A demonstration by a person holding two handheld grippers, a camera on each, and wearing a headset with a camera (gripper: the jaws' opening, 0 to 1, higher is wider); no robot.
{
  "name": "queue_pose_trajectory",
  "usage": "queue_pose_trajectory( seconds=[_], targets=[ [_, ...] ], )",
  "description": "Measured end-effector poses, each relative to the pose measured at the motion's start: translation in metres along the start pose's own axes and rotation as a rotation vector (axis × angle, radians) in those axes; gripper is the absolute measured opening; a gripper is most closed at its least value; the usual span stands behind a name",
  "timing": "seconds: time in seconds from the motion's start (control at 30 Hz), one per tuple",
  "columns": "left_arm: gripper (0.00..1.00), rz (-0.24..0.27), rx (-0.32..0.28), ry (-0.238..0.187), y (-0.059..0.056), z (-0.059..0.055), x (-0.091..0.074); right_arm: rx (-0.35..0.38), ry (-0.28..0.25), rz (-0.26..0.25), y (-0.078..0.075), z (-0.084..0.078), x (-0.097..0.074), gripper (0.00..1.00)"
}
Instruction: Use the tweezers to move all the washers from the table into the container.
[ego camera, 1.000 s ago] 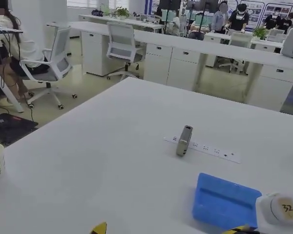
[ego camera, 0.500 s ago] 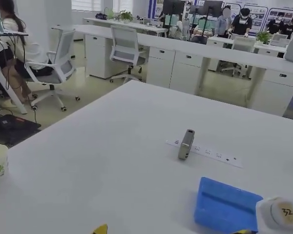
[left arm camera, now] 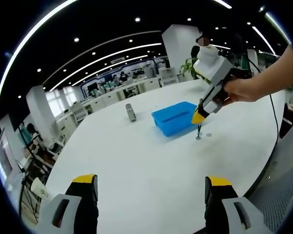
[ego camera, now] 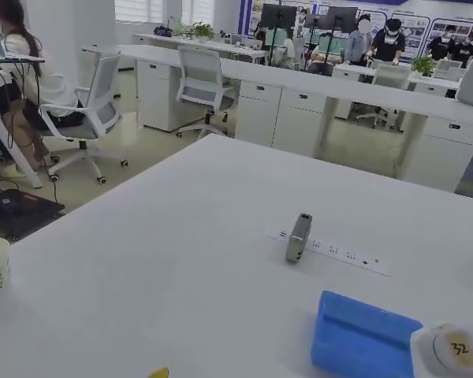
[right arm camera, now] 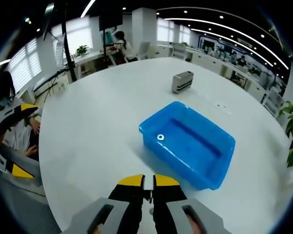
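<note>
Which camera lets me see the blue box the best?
The right gripper view: it looks down into the blue box, so you see its floor and one washer inside. The head view catches the box low in the picture. The left gripper view shows the box small and far.

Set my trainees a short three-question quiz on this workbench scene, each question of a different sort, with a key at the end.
1. True or false: one washer lies inside the blue container.
2. The jaws of the left gripper are: A) wide open, holding nothing; B) shut on a washer; C) shut on a paper cup.
3. In one word: what does the right gripper hold between its jaws?
Key: 1 true; 2 A; 3 tweezers.
</note>
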State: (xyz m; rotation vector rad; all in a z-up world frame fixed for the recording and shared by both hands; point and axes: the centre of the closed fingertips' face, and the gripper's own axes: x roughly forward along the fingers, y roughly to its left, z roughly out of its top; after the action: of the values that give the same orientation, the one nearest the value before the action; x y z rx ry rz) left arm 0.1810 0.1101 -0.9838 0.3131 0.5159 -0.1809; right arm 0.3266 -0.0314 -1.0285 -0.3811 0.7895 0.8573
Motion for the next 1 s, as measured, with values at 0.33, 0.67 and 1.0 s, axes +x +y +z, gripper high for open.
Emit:
queue_pose_trajectory(
  seconds=[0.33, 0.67, 1.0],
  targets=[
    [0.93, 0.008, -0.004, -0.008, 0.002, 0.001, -0.001, 0.014, -0.006, -0.008, -0.002, 0.002, 0.004, 0.01],
    [0.92, -0.009, 0.002, -0.015, -0.002, 0.002, -0.001, 0.052, 0.001, -0.009, -0.003, 0.004, 0.002, 0.01],
    [0.92, -0.019, 0.003, -0.022, -0.003, 0.003, -0.001, 0.115, -0.07, 0.0, -0.009, 0.025, -0.021, 0.01]
  ],
)
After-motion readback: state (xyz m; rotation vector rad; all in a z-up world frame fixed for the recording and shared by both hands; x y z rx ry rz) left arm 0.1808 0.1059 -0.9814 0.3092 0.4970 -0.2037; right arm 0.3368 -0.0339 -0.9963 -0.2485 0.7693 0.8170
